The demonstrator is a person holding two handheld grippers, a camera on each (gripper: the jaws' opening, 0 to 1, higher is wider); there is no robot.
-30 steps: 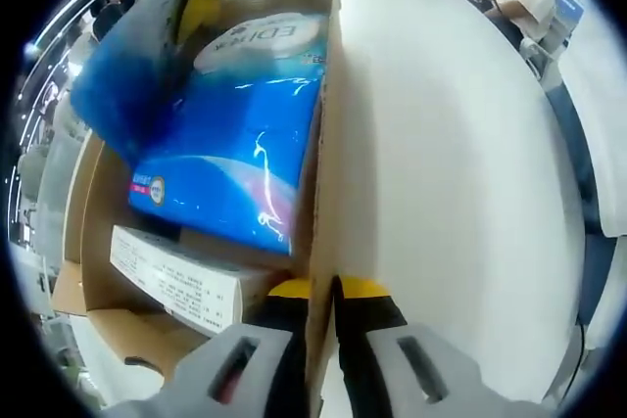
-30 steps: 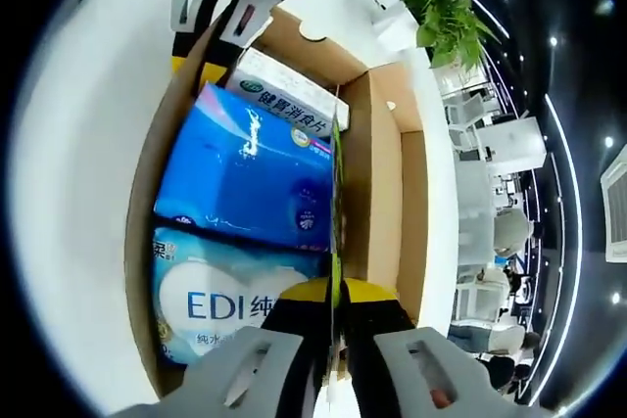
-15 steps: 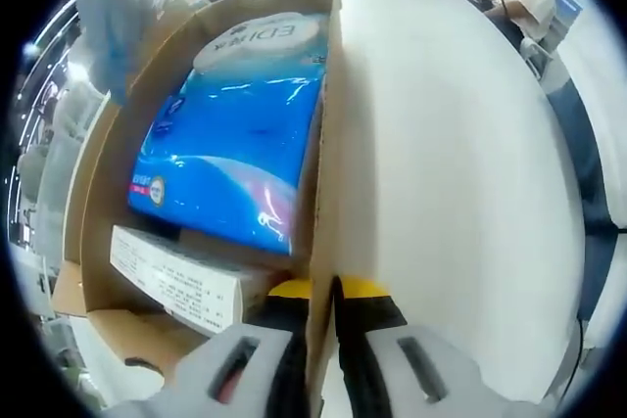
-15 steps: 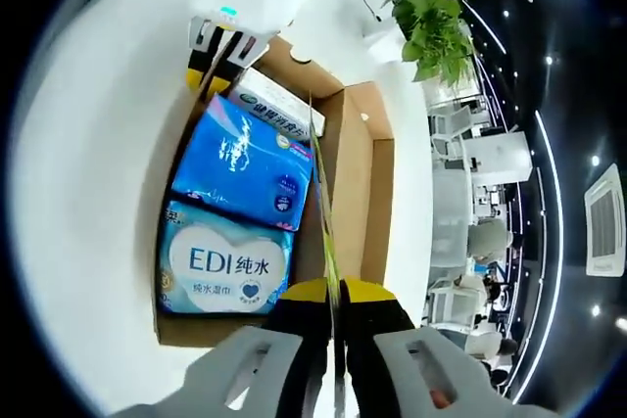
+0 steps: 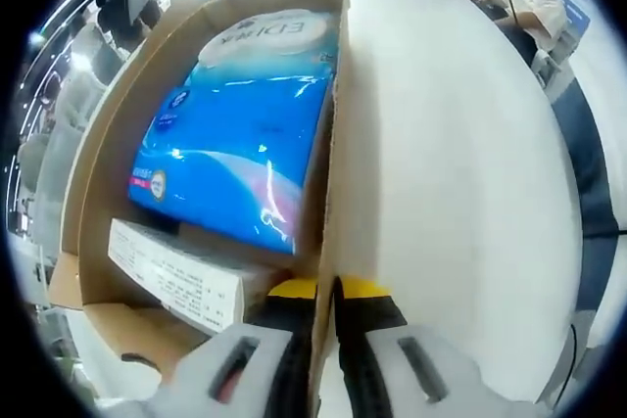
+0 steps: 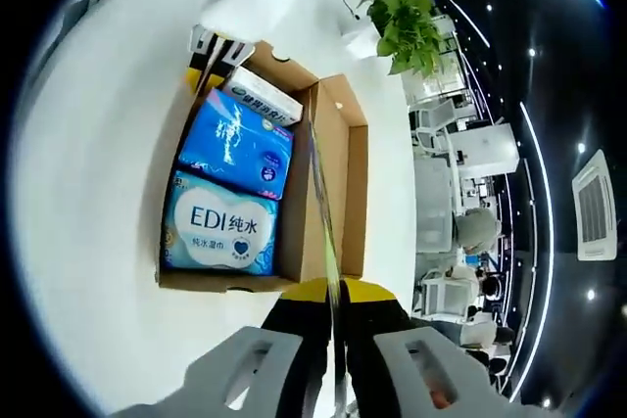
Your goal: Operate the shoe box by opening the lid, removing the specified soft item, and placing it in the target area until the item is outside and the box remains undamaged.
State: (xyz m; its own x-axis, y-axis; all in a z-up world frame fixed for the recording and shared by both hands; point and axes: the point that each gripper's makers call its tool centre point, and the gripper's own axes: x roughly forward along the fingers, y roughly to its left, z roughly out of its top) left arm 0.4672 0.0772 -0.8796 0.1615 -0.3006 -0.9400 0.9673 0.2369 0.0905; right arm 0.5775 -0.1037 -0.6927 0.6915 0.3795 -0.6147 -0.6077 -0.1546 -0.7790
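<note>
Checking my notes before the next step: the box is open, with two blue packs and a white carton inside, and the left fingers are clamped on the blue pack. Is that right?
Not quite. The left fingers are clamped on the box wall, not the blue pack; the left gripper view shows the cardboard edge between them. The rest holds: the right gripper view shows the box open, with two blue packs and a white carton inside.

Open shoe box (image 6: 333,173) on the table (image 6: 88,173), three packs lying inside.

In the right gripper view, just ahead of the fingers, the wet-wipe pack (image 6: 223,228) lies nearest, the tissue pack (image 6: 238,145) beyond it, the carton (image 6: 261,96) farthest, where the left gripper (image 6: 217,50) pinches the box's far wall. A thin sheet (image 6: 326,212) runs ahead from between the fingers. A potted plant (image 6: 404,24) stands far ahead, to the right.
</note>
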